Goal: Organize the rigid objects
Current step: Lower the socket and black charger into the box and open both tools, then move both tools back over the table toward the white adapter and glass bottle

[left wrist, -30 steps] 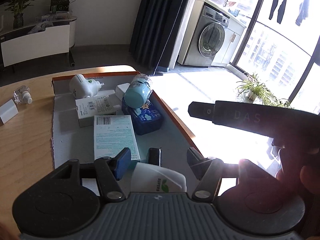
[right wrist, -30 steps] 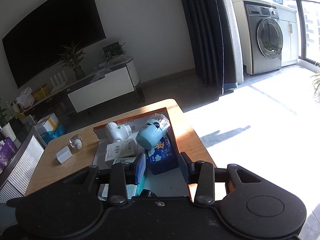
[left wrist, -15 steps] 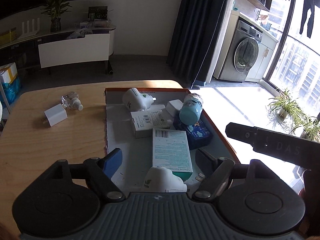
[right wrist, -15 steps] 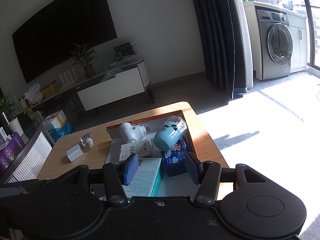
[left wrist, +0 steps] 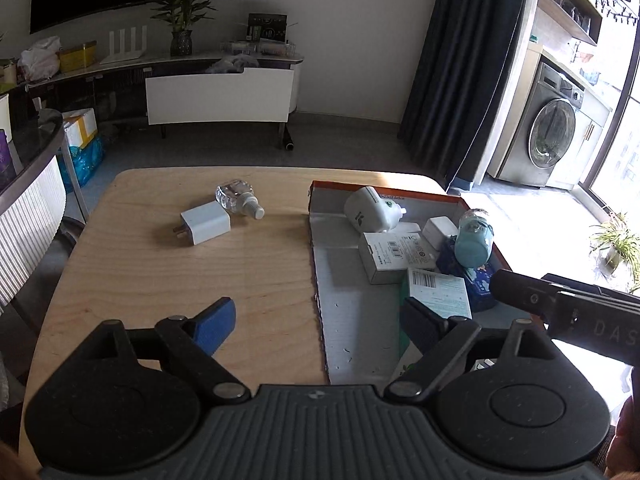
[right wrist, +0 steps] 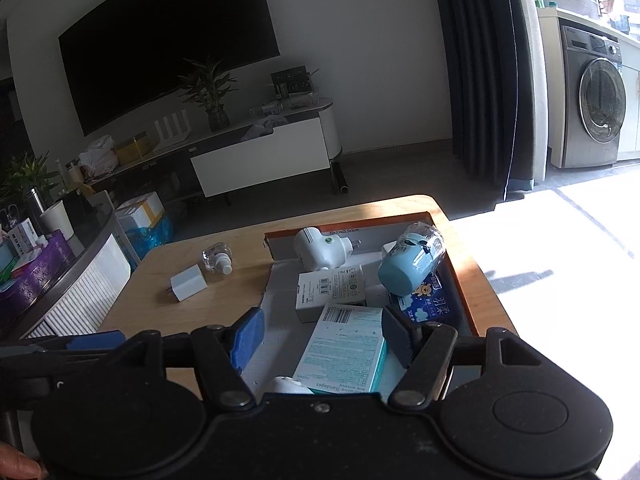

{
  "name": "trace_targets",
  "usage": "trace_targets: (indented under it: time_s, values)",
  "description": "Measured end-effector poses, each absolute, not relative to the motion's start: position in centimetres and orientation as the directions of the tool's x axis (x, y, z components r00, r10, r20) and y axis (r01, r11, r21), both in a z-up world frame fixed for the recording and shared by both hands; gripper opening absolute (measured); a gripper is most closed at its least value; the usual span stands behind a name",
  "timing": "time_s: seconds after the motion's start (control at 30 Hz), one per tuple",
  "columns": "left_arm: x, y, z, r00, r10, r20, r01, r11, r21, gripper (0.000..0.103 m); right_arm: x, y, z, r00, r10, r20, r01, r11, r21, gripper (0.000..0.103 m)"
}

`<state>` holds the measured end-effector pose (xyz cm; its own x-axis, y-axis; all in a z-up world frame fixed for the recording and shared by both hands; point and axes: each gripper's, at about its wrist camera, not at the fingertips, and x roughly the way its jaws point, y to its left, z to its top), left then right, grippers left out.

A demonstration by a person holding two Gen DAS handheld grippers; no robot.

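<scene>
A cardboard tray [left wrist: 340, 312] with an orange rim sits on the right part of the wooden table [left wrist: 160, 272]. In it lie a white plug-in device [left wrist: 370, 208], a white box [left wrist: 390, 256], a teal bandage box [right wrist: 344, 344], a blue tissue pack [right wrist: 428, 300] and a wrapped blue cup [right wrist: 412, 264]. A white charger [left wrist: 206, 222] and a small clear bottle [left wrist: 238, 198] lie on the bare wood to the left. My left gripper [left wrist: 316, 316] hovers over the tray's left wall, jaws opening, nothing between them. My right gripper [right wrist: 322, 334] hovers above the bandage box, jaws opening, pads clear of it.
A second white device [right wrist: 288, 386] lies at the tray's near end. A low TV cabinet [left wrist: 220, 92] and a ribbed side table [left wrist: 28, 220] stand beyond the table. A washing machine [left wrist: 552, 140] and dark curtain are at the right, by sunlit floor.
Both pairs of jaws have spread wider. The left gripper swung left off the tray, leaving the white device at its near end. The right gripper drew back and its view swung left.
</scene>
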<state>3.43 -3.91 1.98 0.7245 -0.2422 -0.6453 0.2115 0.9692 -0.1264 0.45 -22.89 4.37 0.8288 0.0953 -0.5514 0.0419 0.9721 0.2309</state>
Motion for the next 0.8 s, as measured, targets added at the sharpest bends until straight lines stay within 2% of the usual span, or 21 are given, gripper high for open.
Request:
trace_targets:
  time_s: [0.8]
  values:
    - [5.0,1.0,2.4,0.749,-0.157,-0.643,0.101,0.987,-0.124,0.093,3.5,-17.5,4.8,0.803,0.174,-0.571,-0.084,0.98,0.18,0.079]
